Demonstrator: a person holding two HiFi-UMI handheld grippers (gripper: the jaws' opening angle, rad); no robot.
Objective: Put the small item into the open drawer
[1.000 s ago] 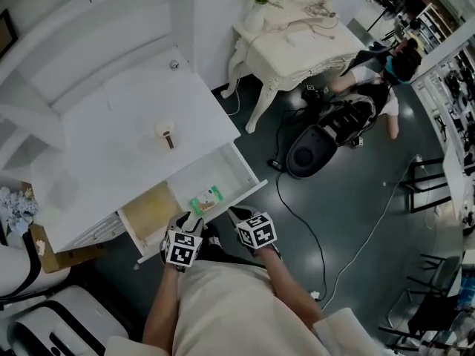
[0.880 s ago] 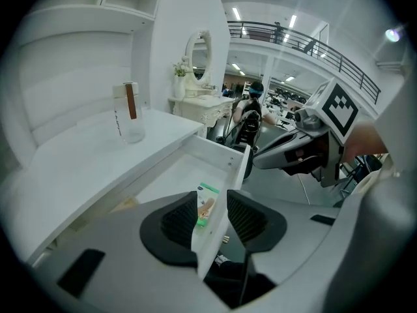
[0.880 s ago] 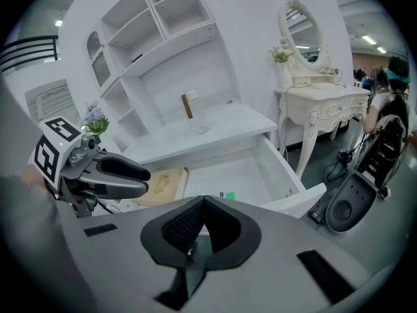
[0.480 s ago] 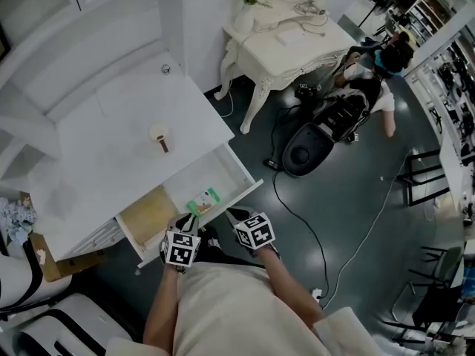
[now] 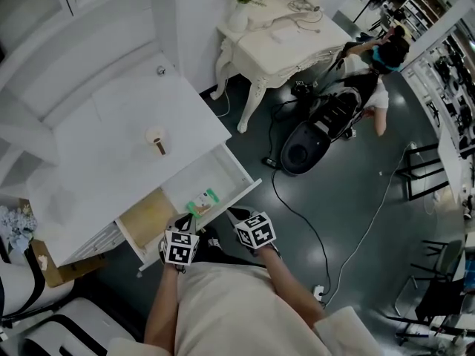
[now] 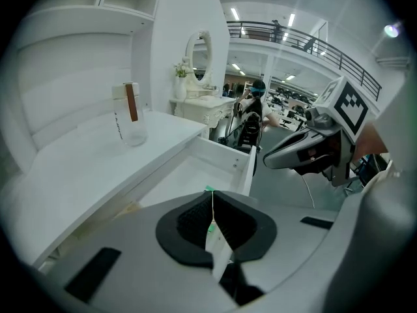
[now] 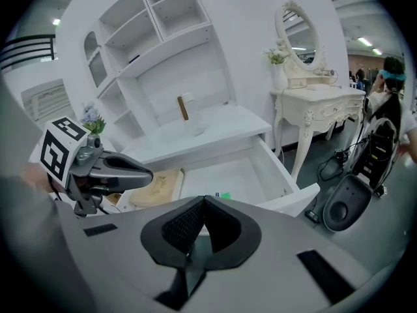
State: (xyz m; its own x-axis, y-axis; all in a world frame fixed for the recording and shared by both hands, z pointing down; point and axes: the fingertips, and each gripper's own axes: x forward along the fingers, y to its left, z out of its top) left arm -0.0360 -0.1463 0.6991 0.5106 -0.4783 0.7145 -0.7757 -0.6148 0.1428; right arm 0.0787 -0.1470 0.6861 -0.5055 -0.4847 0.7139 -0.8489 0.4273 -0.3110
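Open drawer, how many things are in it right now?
2. A flat tan pad lies in the drawer's left part; a thin green-and-white packet is near the front of the right part, between the left gripper's closing jaws. More could be hidden near the front.

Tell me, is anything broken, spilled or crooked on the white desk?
Nothing looks broken or spilled. The drawer hangs open, but that fits the job, and the clear cup stands upright on the desk.
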